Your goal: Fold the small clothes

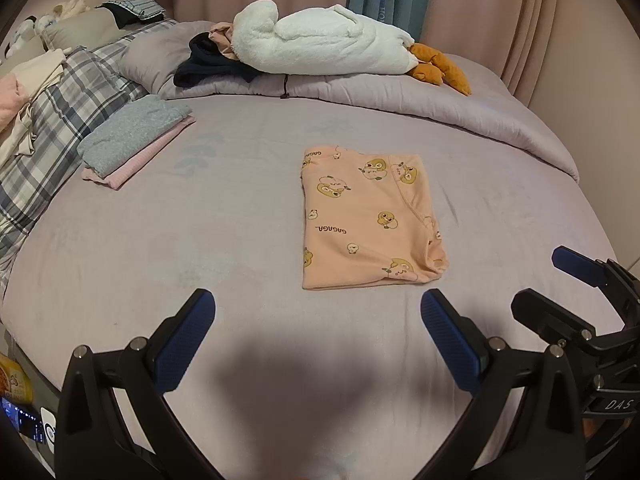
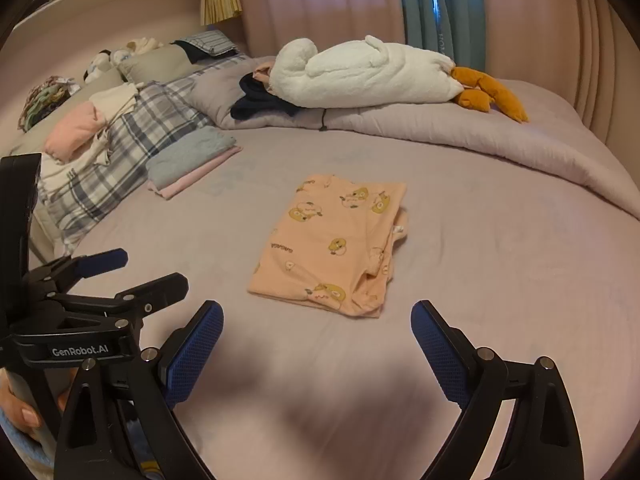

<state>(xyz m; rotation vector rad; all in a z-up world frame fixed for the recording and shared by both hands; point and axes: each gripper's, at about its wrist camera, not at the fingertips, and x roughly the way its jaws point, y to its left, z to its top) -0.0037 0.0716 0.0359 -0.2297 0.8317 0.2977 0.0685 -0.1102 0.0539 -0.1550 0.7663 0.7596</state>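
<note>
A small peach garment with a cartoon print (image 1: 370, 220) (image 2: 334, 244) lies folded into a rectangle on the lilac bed sheet (image 1: 200, 240) (image 2: 500, 260). My left gripper (image 1: 318, 308) hovers open just short of its near edge, nothing between its blue pads. My right gripper (image 2: 316, 318) is open too, near the garment's front edge and empty. In the left wrist view the right gripper (image 1: 548, 276) shows at the right edge. In the right wrist view the left gripper (image 2: 144, 270) appears at the lower left, held by a hand (image 2: 24, 412).
A folded grey and pink stack (image 1: 132, 140) (image 2: 192, 160) rests at the left, beside a plaid quilt (image 1: 52, 120) with loose clothes. A white plush goose (image 1: 320, 40) (image 2: 360, 72) lies on the rolled duvet (image 1: 440, 104) at the far side. Curtains hang behind.
</note>
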